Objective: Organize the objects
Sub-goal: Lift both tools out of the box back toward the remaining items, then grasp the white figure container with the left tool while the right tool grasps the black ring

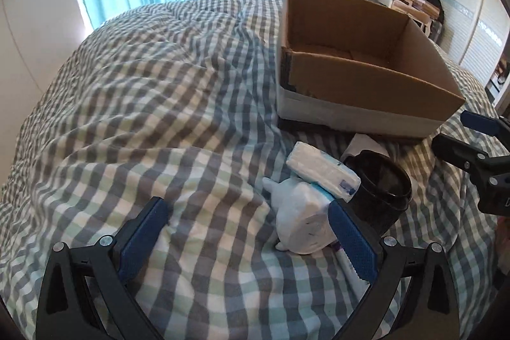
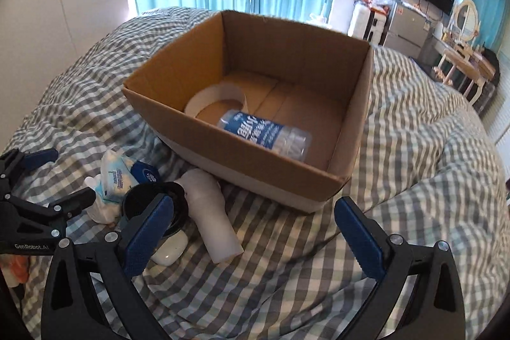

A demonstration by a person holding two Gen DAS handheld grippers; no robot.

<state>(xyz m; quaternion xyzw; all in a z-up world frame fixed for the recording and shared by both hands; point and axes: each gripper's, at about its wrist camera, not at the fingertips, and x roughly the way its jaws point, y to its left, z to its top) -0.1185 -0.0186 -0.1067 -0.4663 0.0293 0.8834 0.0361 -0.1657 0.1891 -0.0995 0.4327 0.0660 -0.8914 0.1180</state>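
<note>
Both tools gaping wide, white plush toy [image 1: 299, 222] beside left tool [image 1: 248, 222], right tool [image 2: 255, 222] near box [image 2: 255, 168]

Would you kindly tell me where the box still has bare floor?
Inside the brown cardboard box, the floor right of the blue-labelled clear plastic bottle is bare. The left part is crowded: a curled white paper strip lies by the bottle.

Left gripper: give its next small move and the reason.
Probably shift the left gripper right and close on the white plush toy. The gripper is open and empty, the toy lies against its right finger, and the brown cardboard box behind holds only a plastic bottle and a tape ring.
</note>
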